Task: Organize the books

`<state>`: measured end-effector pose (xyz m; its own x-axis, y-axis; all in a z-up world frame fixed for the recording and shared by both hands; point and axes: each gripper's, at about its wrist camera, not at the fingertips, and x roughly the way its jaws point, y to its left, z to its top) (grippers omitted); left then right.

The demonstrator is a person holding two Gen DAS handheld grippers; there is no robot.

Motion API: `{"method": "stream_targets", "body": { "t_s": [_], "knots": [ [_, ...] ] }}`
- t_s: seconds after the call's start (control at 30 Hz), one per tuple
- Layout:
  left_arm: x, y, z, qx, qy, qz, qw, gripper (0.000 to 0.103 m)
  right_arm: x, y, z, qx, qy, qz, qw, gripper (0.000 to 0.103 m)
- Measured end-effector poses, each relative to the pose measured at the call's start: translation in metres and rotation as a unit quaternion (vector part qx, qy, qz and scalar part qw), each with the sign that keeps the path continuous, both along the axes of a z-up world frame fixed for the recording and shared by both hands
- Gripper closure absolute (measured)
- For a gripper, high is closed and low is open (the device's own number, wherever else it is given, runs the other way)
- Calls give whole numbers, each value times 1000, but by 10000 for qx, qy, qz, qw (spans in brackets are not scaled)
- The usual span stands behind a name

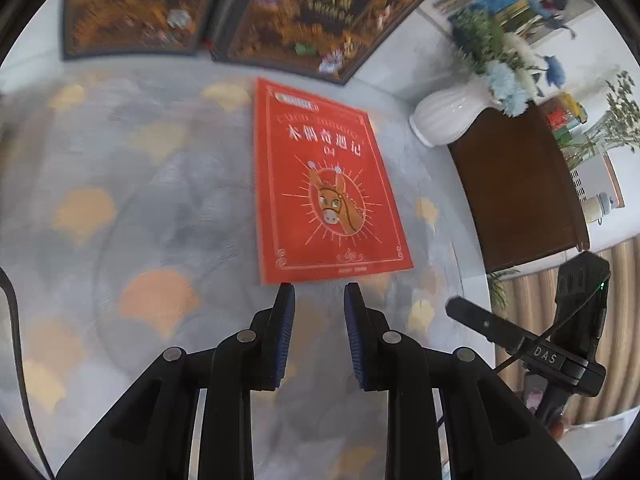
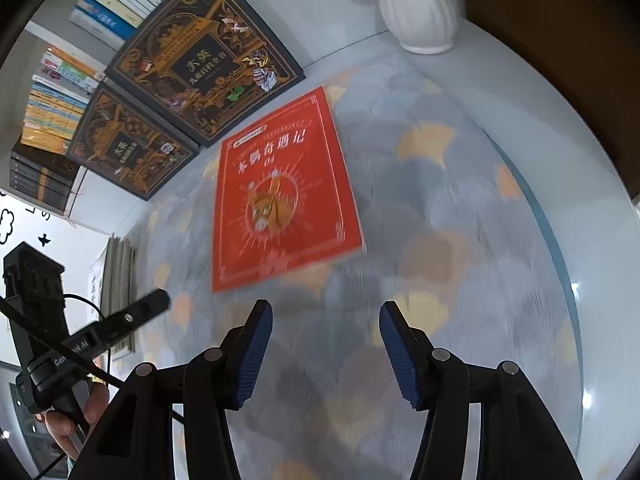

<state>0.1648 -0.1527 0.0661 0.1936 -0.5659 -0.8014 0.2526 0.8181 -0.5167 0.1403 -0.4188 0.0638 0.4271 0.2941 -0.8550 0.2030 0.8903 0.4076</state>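
The left claw point(image 1: 319, 294) points down at a table point(image 1: 120, 168) covered in a grey cloth with orange and yellow leaf shapes, and its blue pads point(image 1: 285, 332) stand a narrow gap apart with nothing between them, the jaws opening. Just ahead of its tips lies a red book point(image 1: 324, 184), flat on the cloth, cover up, with a donkey's head drawn in a ring of rays; the book's near edge sits right beyond the fingertips, though whether they touch it I cannot tell. Farther ahead, past the red book, two dark books point(image 1: 320, 16) with gold ornament lean side by side. Ahead and to the right of this claw stands a white ribbed vase point(image 1: 448, 116) holding blue and white flowers point(image 1: 508, 76), beside a dark wooden cabinet point(image 1: 516, 192). The right claw point(image 2: 326, 322) also points down at the cloth, its jaws held well apart and empty. The red book lies ahead of it and slightly left, clear of its tips. The dark books lean farther ahead on its left, before rows of shelved books point(image 2: 60, 112), and the vase stands far ahead.
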Motion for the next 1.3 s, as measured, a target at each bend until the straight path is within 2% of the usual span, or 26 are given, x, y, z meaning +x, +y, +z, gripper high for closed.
{"method": "stream_targets", "body": {
  "t_s": [0.2, 0.23, 0.3, 0.47, 0.53, 0.63, 0.8, 0.87, 0.97, 1.17, 1.3],
  "knots": [
    [35, -9, -26, 244, 133, 414, 9988, 80, 47, -3, -13, -482, 10, 42, 9988, 49],
    [39, -9, -30, 285, 142, 469, 9984, 80, 54, -3, -16, -565, -5, 57, 9984, 59],
    [48, -12, -39, 406, 158, 559, 9975, 80, 66, -1, -22, -703, 59, 82, 9975, 63],
    [59, -16, -50, 303, 184, 568, 9978, 79, 84, -1, -37, -750, 141, 13, 9971, 62],
    [61, -18, -50, 247, 175, 521, 9982, 78, 88, 4, -37, -674, 152, 171, 9975, 61],
    [58, -18, -48, 202, 81, 326, 9992, 78, 86, 10, -36, -889, 166, 336, 9953, 60],
    [31, -9, -38, 87, 22, 4, 10000, 78, 48, 8, -31, -581, 207, 496, 9969, 60],
    [11, -2, -34, 59, 35, -97, 9999, 78, 18, 14, -33, -576, 304, 666, 9957, 60],
    [-34, 9, -37, 129, 134, -317, 9993, 78, -34, 23, -40, -532, 502, 834, 9938, 60],
    [-148, 35, -60, 420, 560, -610, 9957, 78, -130, 43, -49, -495, 804, 1221, 9880, 60],
    [-192, 52, -65, 265, 816, -467, 9952, 78, -169, 42, -50, -450, 929, 1116, 9884, 60]
  ]
}}
